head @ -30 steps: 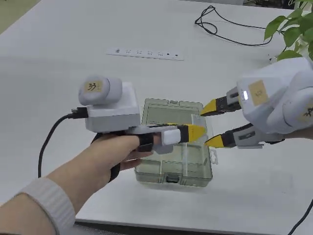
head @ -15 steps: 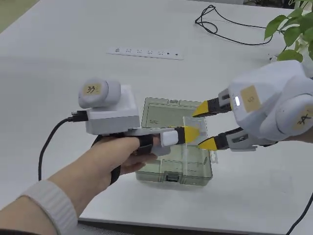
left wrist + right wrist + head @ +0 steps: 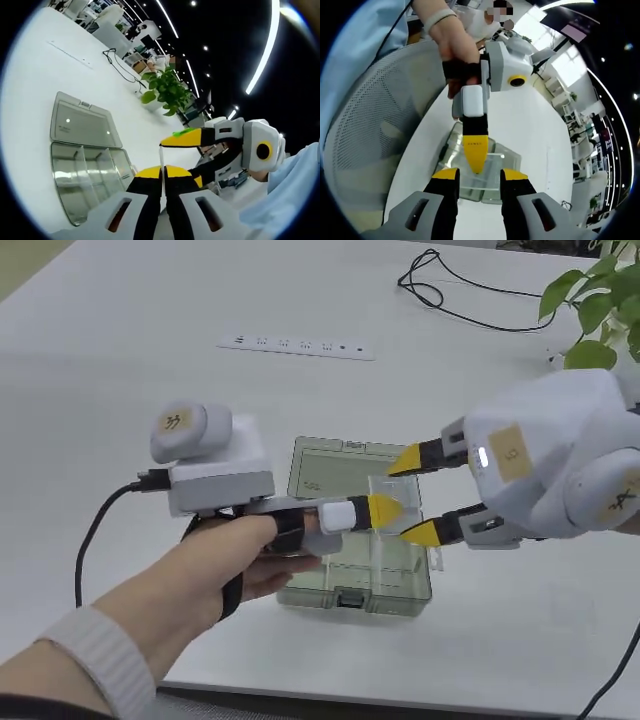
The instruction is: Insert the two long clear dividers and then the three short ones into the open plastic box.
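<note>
The left gripper view shows the divider (image 3: 160, 160) edge-on, a thin clear sheet pinched upright between the clenched left tongs (image 3: 162, 172). In the head view the sheet is hard to pick out against the box (image 3: 400, 595) beneath it. The right gripper view looks along the right tongs (image 3: 480, 176), which are released and spread apart, with the left tongs' yellow tip between their two jaws above the box. In the head view a hand (image 3: 225, 560) reaches in from the left, holding the left tongs level and pointing right, and the right tongs face them from the right. The box sits near the front edge of the desk (image 3: 150, 360), its lid (image 3: 335, 465) laid open toward the far edge. Clear partitions stand in its tray, but I cannot tell how many.
</note>
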A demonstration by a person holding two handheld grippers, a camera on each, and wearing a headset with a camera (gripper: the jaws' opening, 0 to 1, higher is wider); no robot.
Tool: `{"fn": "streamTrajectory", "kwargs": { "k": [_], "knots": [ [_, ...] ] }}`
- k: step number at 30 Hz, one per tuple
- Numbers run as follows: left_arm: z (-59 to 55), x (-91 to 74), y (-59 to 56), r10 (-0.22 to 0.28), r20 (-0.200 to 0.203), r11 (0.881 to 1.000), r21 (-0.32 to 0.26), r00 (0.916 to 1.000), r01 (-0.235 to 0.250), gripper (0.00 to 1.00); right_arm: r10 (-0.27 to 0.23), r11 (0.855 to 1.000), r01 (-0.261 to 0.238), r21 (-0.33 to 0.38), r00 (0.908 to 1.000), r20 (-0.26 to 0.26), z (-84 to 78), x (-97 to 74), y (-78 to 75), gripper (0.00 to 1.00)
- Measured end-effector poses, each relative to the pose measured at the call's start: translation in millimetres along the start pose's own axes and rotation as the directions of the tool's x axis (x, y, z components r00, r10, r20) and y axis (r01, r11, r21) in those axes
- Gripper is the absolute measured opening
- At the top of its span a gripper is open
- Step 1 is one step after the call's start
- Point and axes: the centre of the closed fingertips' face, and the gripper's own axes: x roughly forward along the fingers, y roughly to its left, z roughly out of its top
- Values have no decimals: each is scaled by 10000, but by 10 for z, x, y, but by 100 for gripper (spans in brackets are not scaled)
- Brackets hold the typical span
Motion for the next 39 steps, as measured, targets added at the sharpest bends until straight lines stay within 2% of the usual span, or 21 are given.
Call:
{"fn": "streamTrajectory", "kwargs": {
  "k": [4,9,12,14,15,17,20,23,24,26,27,28,30,31,32,33,34,36,37,38,39],
  "knots": [
    [19,-13,2,-96,165,9993,-351,9998,102,0,-92,9997,94,-220,9999,61,7,-8,-18,33],
    [31,-16,-14,-122,234,9992,-365,9997,131,0,-147,9994,150,-311,9998,97,6,-8,-29,35],
    [28,-21,-11,-109,220,9994,-329,9997,116,0,-161,9999,162,-12,9997,200,0,-8,-42,44],
    [34,-31,-7,-101,244,9998,-160,9997,105,0,-204,9992,186,367,9986,498,33,-34,-66,45],
    [32,-35,-11,-145,220,9999,1,9997,145,0,-165,9962,102,867,9973,718,56,-60,-85,45],
    [7,-44,2,-125,43,9994,339,9999,123,0,-139,9905,1,1375,9949,998,74,-103,-127,45],
    [-30,-63,-13,-240,-213,9945,1016,9995,260,0,233,9719,-561,2288,9893,1438,65,-168,-169,45],
    [-59,-79,-54,-459,-474,9797,1931,9978,543,0,589,9502,-1071,2928,9839,1689,67,-221,-172,44],
    [-90,-87,-105,-711,-711,9651,2470,9949,867,0,820,9439,-1329,3024,9811,1752,65,-237,-159,42],
    [-106,-97,-158,-920,-791,9582,2643,9926,1099,0,1020,9325,-1587,3246,9775,1848,81,-256,-140,40],
    [-122,-105,-180,-1023,-906,9475,2944,9906,1248,0,1218,9274,-1822,3267,9729,1967,94,-266,-117,40],
    [-136,-118,-214,-1099,-996,9382,3181,9889,1363,0,1483,9107,-2169,3515,9660,2119,91,-272,-98,40],
    [-140,-129,-249,-1240,-1054,9268,3430,9867,1531,0,1744,8972,-2476,3657,9594,2217,97,-284,-81,39],
    [-141,-136,-278,-1370,-1117,9107,3767,9843,1695,0,1735,9003,-2444,3603,9604,2178,98,-287,-93,38],
    [-145,-141,-294,-1414,-1162,9056,3860,9831,1759,0,1889,8986,-2586,3544,9571,2197,106,-294,-72,36],
    [-157,-146,-304,-1438,-1297,8930,4101,9811,1851,0,2007,8950,-2668,3575,9565,2116,100,-294,-64,35],
    [-156,-146,-308,-1446,-1303,8899,4164,9809,1865,0,2032,8953,-2678,3559,9566,2086,97,-292,-68,34],
    [-170,-152,-319,-1493,-1464,8735,4439,9779,1998,0,2206,8869,-2819,3660,9545,2007,85,-282,-65,32],
    [-186,-155,-322,-1493,-1632,8557,4729,9752,2101,0,2270,8883,-2873,3583,9529,2013,86,-284,-56,31],
    [-194,-156,-325,-1486,-1719,8431,4926,9738,2156,0,2469,8810,-3071,3600,9473,2039,94,-288,-40,28],
    [-200,-156,-313,-1455,-1778,8435,4918,9732,2160,0,2538,8762,-3134,3662,9459,2023,96,-286,-32,26]
  ]
}}
